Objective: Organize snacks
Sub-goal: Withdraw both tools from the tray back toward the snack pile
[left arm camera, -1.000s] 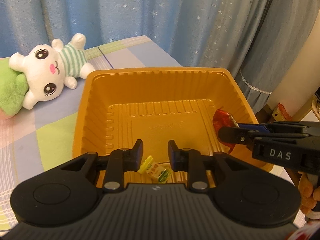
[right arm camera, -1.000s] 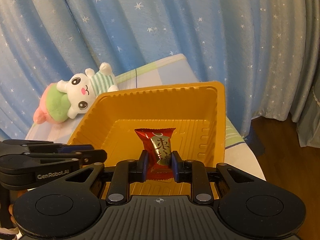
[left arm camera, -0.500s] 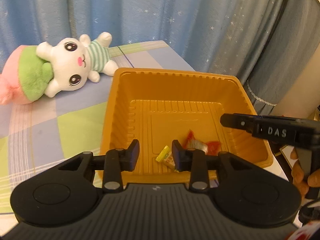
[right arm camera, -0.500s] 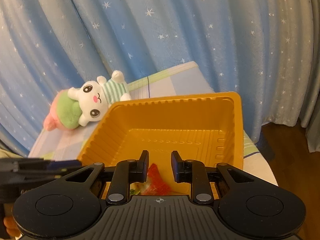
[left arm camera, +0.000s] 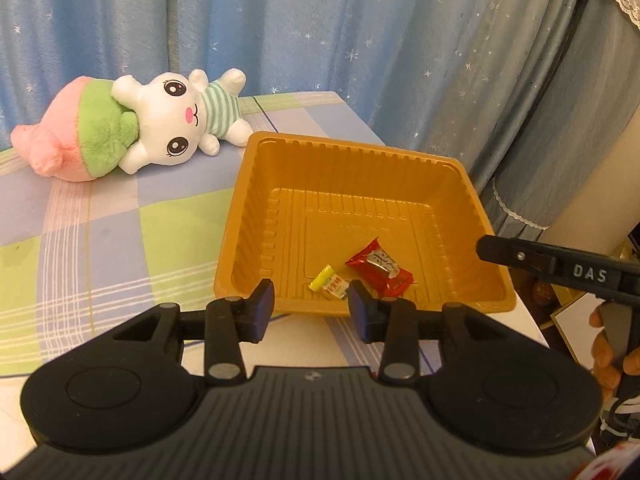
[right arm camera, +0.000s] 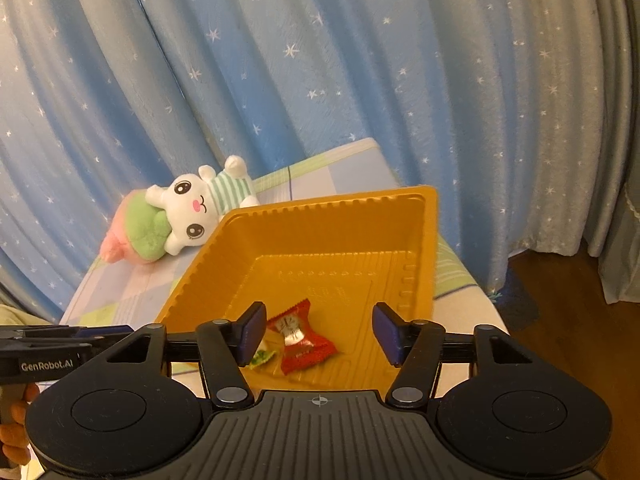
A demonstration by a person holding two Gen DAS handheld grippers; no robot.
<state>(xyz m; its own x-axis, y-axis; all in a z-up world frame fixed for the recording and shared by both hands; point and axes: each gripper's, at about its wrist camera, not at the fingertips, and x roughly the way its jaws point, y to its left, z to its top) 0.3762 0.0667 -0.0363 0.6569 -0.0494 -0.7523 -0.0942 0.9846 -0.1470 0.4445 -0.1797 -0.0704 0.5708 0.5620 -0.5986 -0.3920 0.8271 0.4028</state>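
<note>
An orange tray (left arm camera: 256, 184) sits on the checked cloth (left arm camera: 100, 240) at the table's right edge, near its far right corner. Two snacks lie on the tray floor toward its near side: a red candy (left arm camera: 380, 266) and, touching its left end, a small yellow candy (left arm camera: 330, 284).

The right gripper (right arm camera: 318, 330) hangs over the tray's near rim. Its jaws have just been opening and now stand wide apart; the red candy (right arm camera: 302, 338) lies loose on the tray below the gap, gripped by neither finger. The left gripper (left arm camera: 311, 310) hovers just short of the tray's near rim, its jaws also just opened part way, with nothing between them.

A plush rabbit (left arm camera: 176, 120) lies on its side near the table's far edge, left of the tray, in front of a blue starred curtain (left arm camera: 280, 32).
</note>
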